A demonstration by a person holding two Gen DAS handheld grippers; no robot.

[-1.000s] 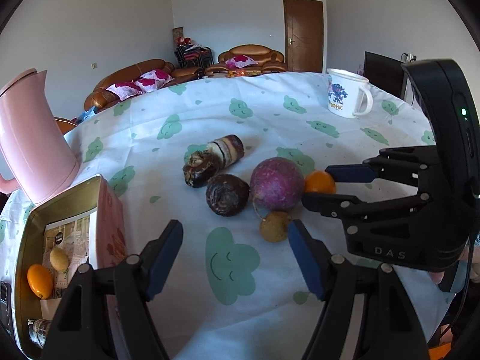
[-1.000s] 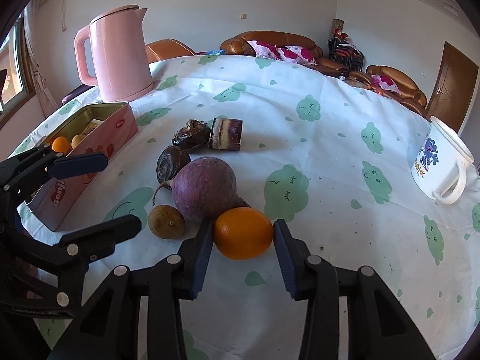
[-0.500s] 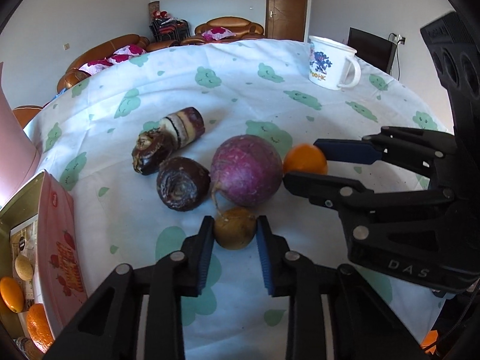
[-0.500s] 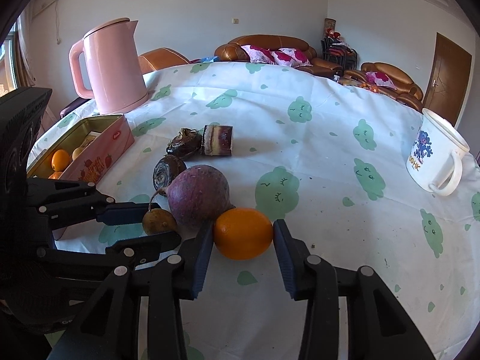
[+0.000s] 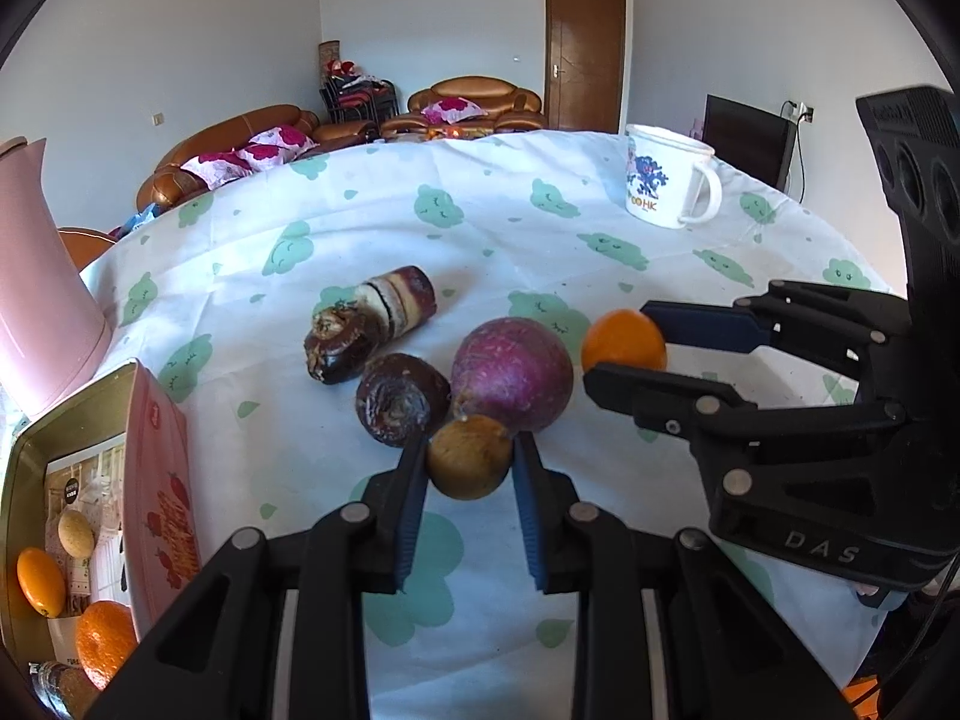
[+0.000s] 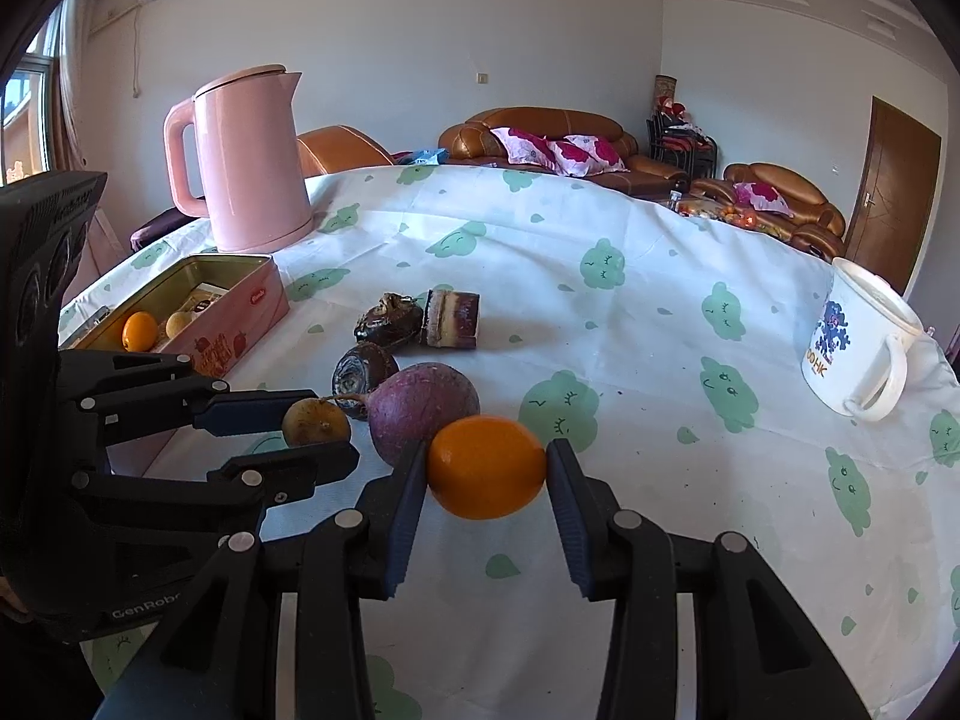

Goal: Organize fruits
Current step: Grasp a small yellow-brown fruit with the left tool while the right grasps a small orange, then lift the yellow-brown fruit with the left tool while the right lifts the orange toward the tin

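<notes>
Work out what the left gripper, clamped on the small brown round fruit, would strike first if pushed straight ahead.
Probably the large purple round root vegetable directly behind the small brown round fruit in the left gripper; depth is uncertain.

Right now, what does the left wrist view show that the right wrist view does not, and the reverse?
Only the left wrist view: the left tongs seen from behind, shut on the small brown fruit, and a rough orange at the near end of the tin.

Only the right wrist view: the whole pink kettle with its handle, a window, and the right tongs from behind, shut on the orange.

Both: purple round vegetable, mug, sofas.
</notes>
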